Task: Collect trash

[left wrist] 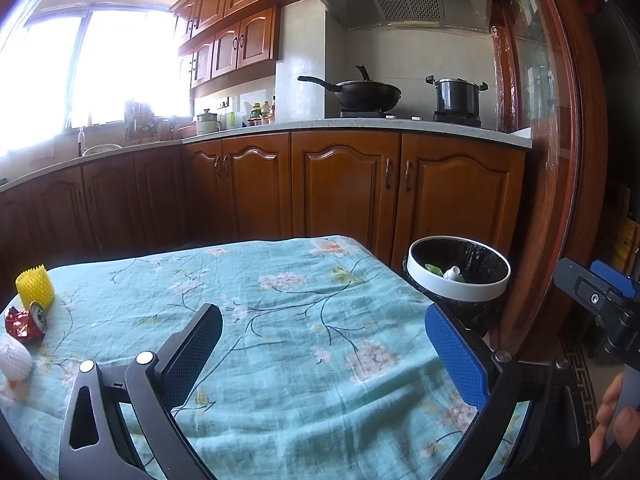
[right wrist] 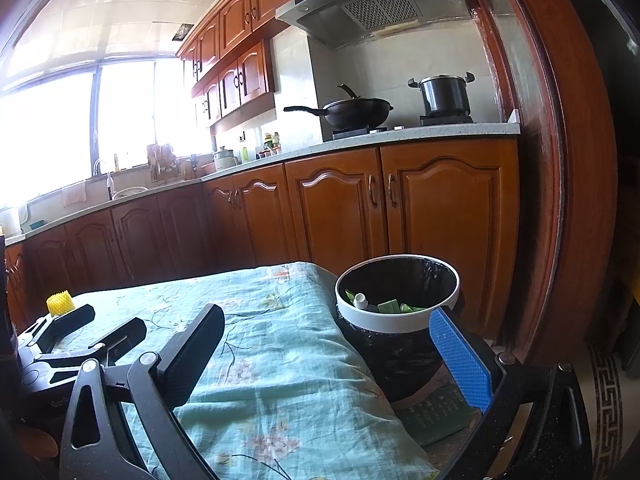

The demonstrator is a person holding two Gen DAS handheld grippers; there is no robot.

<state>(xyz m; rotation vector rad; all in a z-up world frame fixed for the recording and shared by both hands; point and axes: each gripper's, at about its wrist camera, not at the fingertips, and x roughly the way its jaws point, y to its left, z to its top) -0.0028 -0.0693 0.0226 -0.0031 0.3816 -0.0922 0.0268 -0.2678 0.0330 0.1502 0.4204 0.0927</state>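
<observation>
Standing by the table, I'd judge the job partly done: the bin (right wrist: pixel 396 312), a black-lined pail with a white ring beside the table's far right corner, already holds green scraps (right wrist: pixel 394 306) and a small white bottle (right wrist: pixel 360 301), while a cluster of rubbish waits at the far left edge of the floral tablecloth (left wrist: pixel 280 320). That cluster is a yellow foam fruit net (left wrist: pixel 35 286) standing upright, a crushed can (left wrist: pixel 39 317) just in front of it, a crumpled red wrapper (left wrist: pixel 20 322) touching the can, and a white foam net (left wrist: pixel 14 360) nearest the edge. So several pieces look left to carry across, and they lie well apart from the bin. The left gripper (left wrist: pixel 324 344) hovers over the middle of the cloth with its jaws spread wide, holding and touching nothing. The right gripper (right wrist: pixel 328 352) sits nearer the bin, jaws equally wide and empty, its blue pad (right wrist: pixel 460 360) in line with the bin's rim, though I can't tell if they touch.
</observation>
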